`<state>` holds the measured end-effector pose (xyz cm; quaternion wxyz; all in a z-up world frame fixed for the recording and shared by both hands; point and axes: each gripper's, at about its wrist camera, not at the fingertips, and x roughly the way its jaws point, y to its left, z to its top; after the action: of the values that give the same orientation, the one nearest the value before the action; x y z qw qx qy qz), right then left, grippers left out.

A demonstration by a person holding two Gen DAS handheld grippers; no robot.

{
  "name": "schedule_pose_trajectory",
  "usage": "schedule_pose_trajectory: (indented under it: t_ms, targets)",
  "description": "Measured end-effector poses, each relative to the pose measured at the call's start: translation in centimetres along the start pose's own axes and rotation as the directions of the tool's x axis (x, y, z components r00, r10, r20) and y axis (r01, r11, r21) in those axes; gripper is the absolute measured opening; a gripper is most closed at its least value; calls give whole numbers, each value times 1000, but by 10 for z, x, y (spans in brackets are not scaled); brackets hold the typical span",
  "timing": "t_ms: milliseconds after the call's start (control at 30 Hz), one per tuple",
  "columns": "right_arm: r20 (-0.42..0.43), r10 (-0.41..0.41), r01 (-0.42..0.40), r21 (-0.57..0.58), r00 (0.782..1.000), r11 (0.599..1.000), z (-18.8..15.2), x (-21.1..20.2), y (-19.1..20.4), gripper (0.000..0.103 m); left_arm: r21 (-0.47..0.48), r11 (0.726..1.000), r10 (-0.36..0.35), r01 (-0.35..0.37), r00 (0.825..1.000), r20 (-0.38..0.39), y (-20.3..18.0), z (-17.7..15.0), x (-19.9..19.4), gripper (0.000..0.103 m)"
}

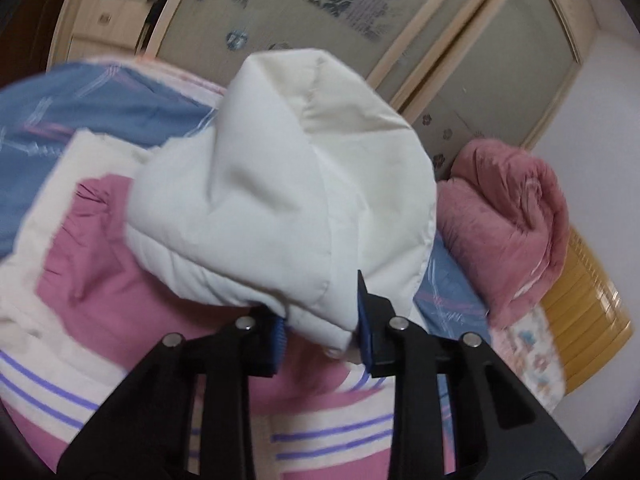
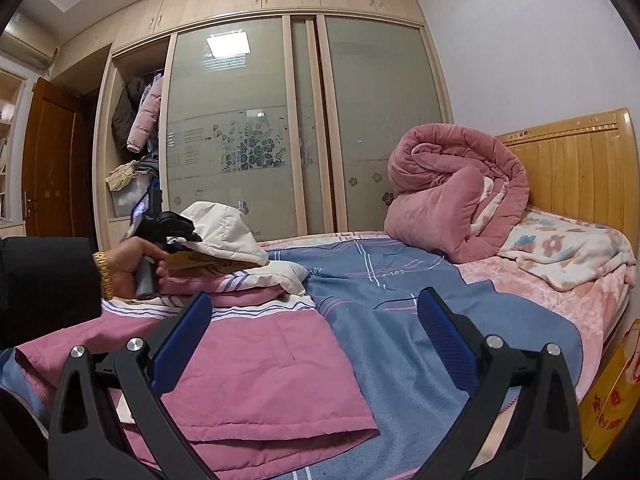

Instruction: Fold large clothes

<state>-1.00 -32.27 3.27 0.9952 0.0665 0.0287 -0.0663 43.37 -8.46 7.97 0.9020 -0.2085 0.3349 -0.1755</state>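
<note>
Jaws: left gripper (image 1: 320,334) clamped the white hood (image 1: 280,184); right gripper (image 2: 314,336) gaped empty.
Jacket (image 2: 248,364): padded, soft, light, likely slippery; hem offered grip.

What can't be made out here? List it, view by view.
- Left wrist view: the white hood, gripped by the left gripper, covers the jacket's middle; motion blur smears the stripes.
- Right wrist view: the left hand and its gripper hide where the hood joins the jacket; the frame's lower edge cuts off the near hem.
- Right gripper: open, holding nothing.
</note>
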Motion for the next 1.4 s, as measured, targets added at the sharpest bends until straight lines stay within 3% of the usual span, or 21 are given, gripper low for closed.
schedule_pose_trajectory:
  t_ms: [133,233,400,433,467,567,600,633,667,733,867,967,1067,1200,1300,1400]
  targets:
    - [6,-10,10,-16,1000,1000,0,-1,0,102,35,998,46,-43,994,-98,-4,-28,-20,28]
    - [5,-14,14,-18,1000,1000,-1,-1,-1,102,10,998,59,-59,983,-171,6,-59,-28,29]
    - [4,-14,14,-28,1000,1000,-1,-1,2,102,-69,988,110,-138,941,-321,51,-111,-3,29]
    - [5,-15,15,-37,1000,999,-1,-2,4,102,-72,987,112,-143,938,-328,55,-116,2,27]
    - [6,-16,16,-43,1000,999,-1,-2,5,102,-48,986,136,-159,938,-318,57,-119,5,17]
    - [9,-18,19,-58,1000,998,-1,-4,9,102,3,982,182,-189,940,-288,52,-119,10,17]
    - [10,-18,18,-59,1000,998,-1,-4,10,102,-3,983,176,-185,943,-281,50,-117,11,19]
    - [9,-17,17,-58,1000,998,-1,-4,10,102,-4,988,148,-155,950,-275,46,-116,10,36]
    - [8,-16,16,-55,1000,998,-1,-5,11,102,13,994,112,-112,957,-268,41,-116,7,64]
    - [7,-18,18,-60,1000,998,-1,-5,13,102,101,986,150,-130,961,-231,27,-119,-9,93]
    - [10,-28,29,-106,1000,994,-2,-6,20,102,267,958,141,-105,983,-120,5,-132,-82,101]
    - [8,-35,36,-122,999,992,-3,-6,21,102,384,913,149,-140,989,7,-6,-154,-157,101]
    - [-5,-36,35,-105,999,994,-3,-4,16,102,431,873,184,-227,973,139,-2,-180,-233,101]
    - [-14,-37,36,-101,999,994,-2,-4,16,102,408,869,182,-281,947,265,19,-208,-322,101]
    - [-7,-34,33,-129,999,991,-3,-5,23,102,364,860,211,-358,898,386,36,-222,-362,101]
    - [0,-33,33,-156,999,987,-4,-5,31,102,329,874,196,-357,880,432,53,-231,-375,101]
